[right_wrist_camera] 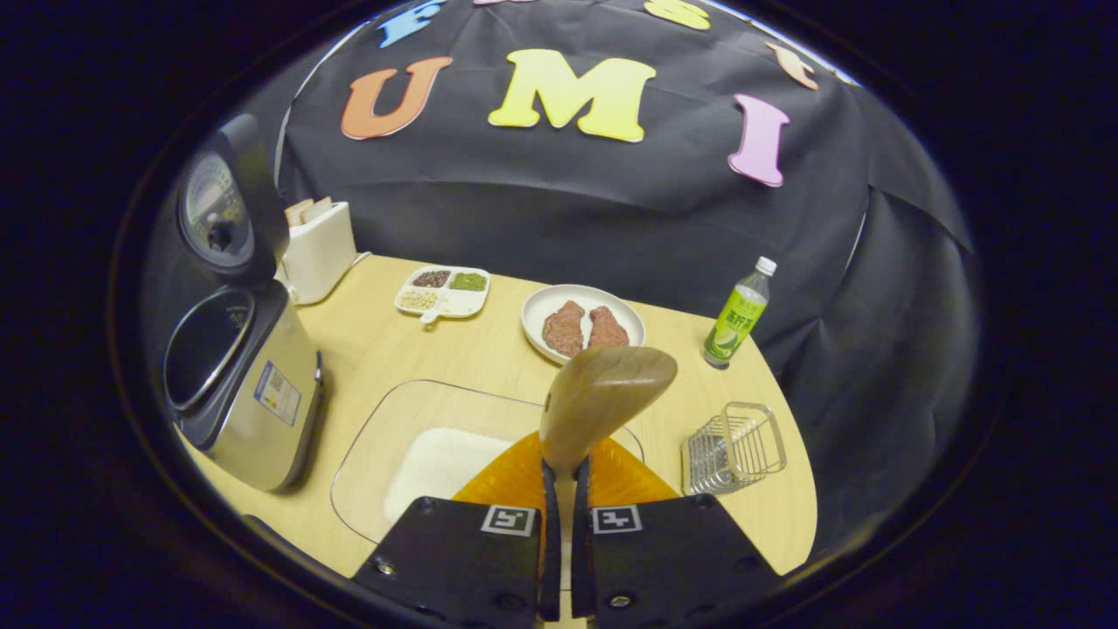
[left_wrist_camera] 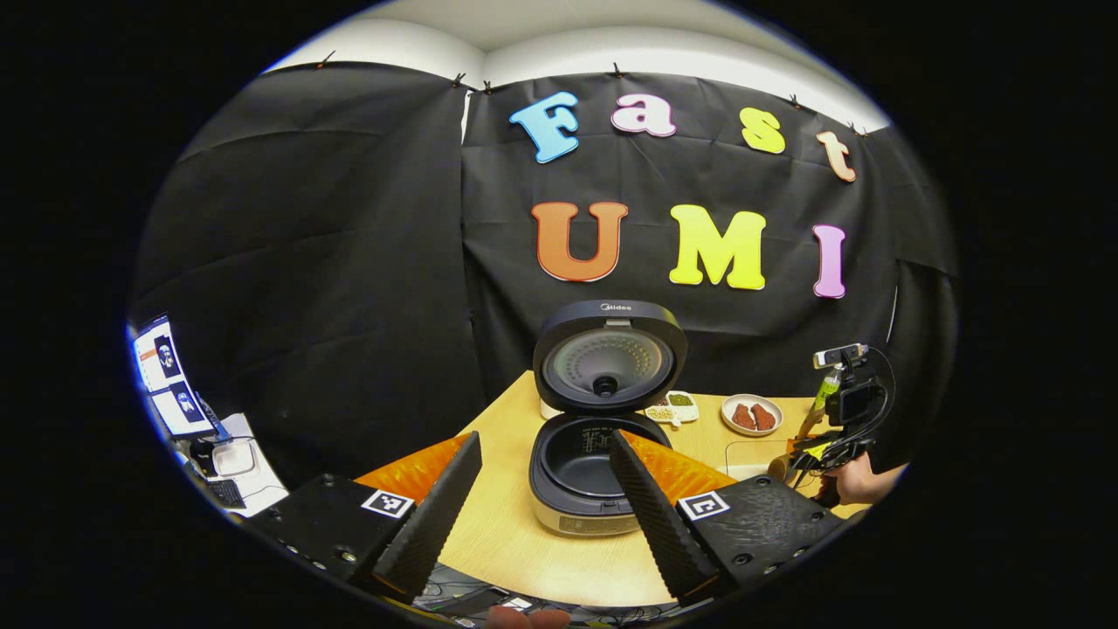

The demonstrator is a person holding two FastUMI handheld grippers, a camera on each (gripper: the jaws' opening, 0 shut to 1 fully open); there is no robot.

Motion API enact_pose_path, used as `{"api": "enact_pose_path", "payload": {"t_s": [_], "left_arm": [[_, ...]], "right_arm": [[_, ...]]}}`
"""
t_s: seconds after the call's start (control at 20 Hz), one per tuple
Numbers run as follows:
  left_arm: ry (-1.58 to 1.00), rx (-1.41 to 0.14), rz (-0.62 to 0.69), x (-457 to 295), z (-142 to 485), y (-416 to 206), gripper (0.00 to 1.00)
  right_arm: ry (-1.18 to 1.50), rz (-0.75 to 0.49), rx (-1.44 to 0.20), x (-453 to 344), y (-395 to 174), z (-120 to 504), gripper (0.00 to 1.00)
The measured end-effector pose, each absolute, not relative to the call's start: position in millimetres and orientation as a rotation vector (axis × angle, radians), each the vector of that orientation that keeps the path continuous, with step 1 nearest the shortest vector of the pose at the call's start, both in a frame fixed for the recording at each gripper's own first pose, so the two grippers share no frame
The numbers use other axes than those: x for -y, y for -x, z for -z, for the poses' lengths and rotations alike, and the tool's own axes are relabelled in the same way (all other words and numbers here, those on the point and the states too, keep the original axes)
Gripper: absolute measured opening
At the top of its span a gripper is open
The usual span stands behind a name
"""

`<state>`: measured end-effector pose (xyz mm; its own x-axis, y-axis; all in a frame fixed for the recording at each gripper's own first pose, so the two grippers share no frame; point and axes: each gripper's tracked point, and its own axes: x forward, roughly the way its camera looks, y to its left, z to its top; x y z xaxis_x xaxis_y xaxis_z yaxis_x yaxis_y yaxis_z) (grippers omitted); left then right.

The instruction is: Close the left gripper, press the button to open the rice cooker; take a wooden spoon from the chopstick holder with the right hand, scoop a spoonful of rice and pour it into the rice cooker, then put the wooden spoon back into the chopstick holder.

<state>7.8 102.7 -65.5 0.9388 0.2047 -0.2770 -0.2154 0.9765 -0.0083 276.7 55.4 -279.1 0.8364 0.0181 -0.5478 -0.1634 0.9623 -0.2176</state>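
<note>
Above the glass dish of rice [right_wrist_camera: 437, 463] we hold the right gripper [right_wrist_camera: 564, 489] with its fingers pressed together on the handle of the wooden spoon [right_wrist_camera: 603, 393], bowl pointing forward and up, so that we can dip it into the white rice just below. The rice cooker [left_wrist_camera: 587, 454] stands with its lid up and pot bare, ready to receive the rice, and the left gripper [left_wrist_camera: 546, 489] waits in front of it with fingers wide apart, gripping nothing. The wire chopstick holder [right_wrist_camera: 734, 447] stands near the dish on the table [right_wrist_camera: 376, 349], we think for an easy return.
</note>
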Motion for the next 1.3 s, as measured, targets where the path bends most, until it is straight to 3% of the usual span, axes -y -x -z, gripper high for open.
{"api": "enact_pose_path", "payload": {"t_s": [0.45, 0.9, 1.3], "left_arm": [[0.047, -0.297, -0.247, -106.1, 70.4, 1.8, 0.95], [0.045, -0.304, -0.222, -89.9, 71.3, -1.0, 0.95], [0.033, -0.304, -0.190, -66.4, 70.6, -6.3, 0.95]], "right_arm": [[0.087, -0.249, -0.646, -112.1, -255.0, 294.3, 0.10], [-0.370, -0.261, -0.767, -101.7, -250.2, 292.1, 0.11], [-0.644, -0.260, -0.731, -72.1, -253.3, 272.3, 0.10]]}}
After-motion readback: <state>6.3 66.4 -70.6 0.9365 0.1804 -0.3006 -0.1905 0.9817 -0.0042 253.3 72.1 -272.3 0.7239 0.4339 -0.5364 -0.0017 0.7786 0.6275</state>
